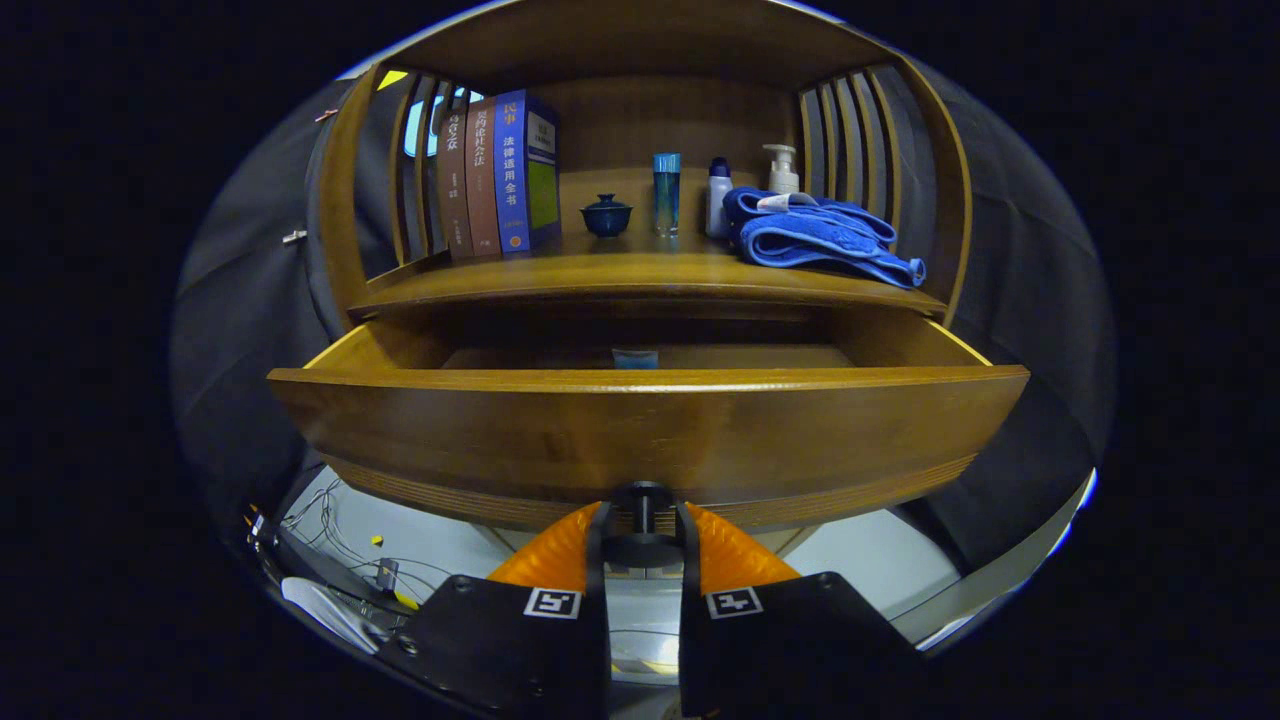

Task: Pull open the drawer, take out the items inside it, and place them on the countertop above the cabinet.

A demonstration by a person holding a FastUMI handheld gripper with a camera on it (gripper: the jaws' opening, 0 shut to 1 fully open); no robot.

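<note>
You had the gripper [643,520] clenched on the drawer knob [642,498], drawer [640,430] already pulled open, so next you'd needed to release and reach for the small blue item [635,358] inside.

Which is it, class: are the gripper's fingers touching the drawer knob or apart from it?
Touching. The gripper view shows the gripper closed around the drawer knob, both fingers pressed against its sides, no gap.

We see 3 upright books [497,175] at the shelf's left end, then a small dark lidded cup [606,215], a blue bottle [666,194] and a white bottle [717,197]. A pump dispenser [781,168] stands behind folded blue towels [815,235].
</note>
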